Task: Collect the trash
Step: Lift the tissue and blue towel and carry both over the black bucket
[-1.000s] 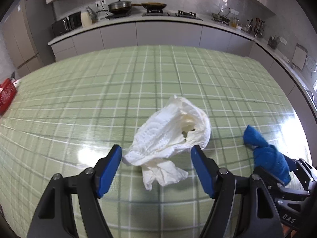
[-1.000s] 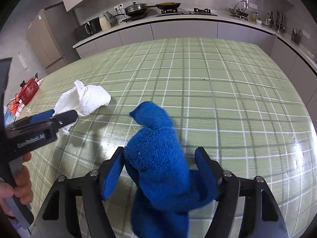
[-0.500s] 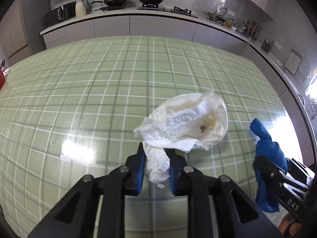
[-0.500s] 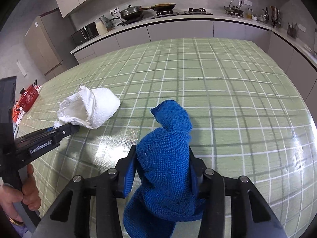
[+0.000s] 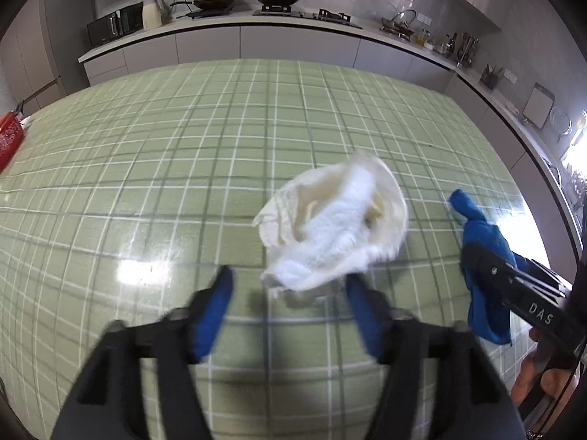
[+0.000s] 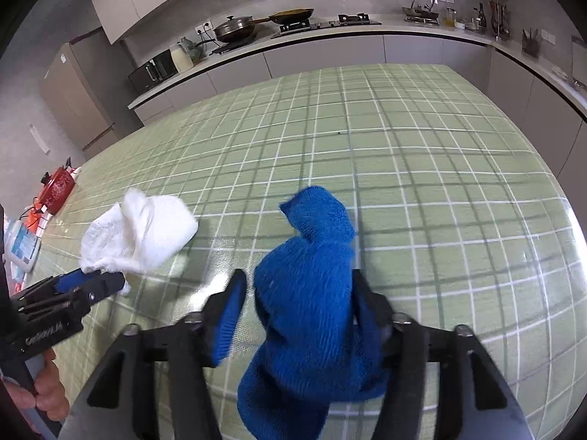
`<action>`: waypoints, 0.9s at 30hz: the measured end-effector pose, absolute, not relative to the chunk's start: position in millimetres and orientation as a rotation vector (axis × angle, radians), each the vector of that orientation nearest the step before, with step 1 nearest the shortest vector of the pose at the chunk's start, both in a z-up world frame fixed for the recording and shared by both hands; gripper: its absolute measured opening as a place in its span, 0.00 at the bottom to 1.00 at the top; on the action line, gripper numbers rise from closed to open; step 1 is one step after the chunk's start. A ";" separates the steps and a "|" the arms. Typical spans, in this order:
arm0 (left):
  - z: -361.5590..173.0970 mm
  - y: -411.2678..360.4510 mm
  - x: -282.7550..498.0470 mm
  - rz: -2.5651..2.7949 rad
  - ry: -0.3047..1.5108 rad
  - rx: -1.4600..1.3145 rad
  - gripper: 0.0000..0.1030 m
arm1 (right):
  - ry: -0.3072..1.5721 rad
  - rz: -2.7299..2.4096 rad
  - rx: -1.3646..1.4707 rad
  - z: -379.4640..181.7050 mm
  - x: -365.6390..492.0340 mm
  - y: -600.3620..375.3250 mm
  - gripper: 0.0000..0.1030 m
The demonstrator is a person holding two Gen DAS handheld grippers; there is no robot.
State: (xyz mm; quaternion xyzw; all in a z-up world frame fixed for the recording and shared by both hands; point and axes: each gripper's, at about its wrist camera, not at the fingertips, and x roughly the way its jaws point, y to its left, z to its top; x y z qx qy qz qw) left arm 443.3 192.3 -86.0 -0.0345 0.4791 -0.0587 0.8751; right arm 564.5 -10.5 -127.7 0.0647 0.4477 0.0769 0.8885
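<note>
The left claw (image 5: 288,308) is opening over the green checked tabletop (image 5: 183,168), its blue pads spread apart. The crumpled white paper towel (image 5: 332,227) sits just ahead of them, its lower end reaching between the fingertips with neither pad pressing on it. The right claw (image 6: 295,315) is opening as well; the blue cloth (image 6: 312,293) fills the gap between its pads, clear of the left pad and against the right one. The towel lies near the cloth, to its left.
</note>
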 end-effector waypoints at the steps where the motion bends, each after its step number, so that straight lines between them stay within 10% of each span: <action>1: -84.3 192.2 439.9 -0.124 0.996 -0.070 0.68 | 0.923 0.161 0.131 -126.0 562.4 -9.6 0.65; 13: -82.7 182.2 476.2 -0.133 0.937 -0.057 0.71 | 0.900 0.115 0.168 -119.1 543.0 -22.8 0.67; 16: -93.4 182.2 487.2 -0.179 0.984 -0.081 0.40 | 0.910 0.106 0.163 -121.0 544.8 -20.6 0.67; 23: -94.8 185.7 482.0 -0.179 0.989 -0.114 0.17 | 0.945 0.091 0.147 -130.6 551.6 -12.9 0.67; 27: -86.9 198.7 466.1 -0.173 0.959 -0.148 0.15 | 0.946 0.105 0.136 -129.6 552.6 -9.1 0.44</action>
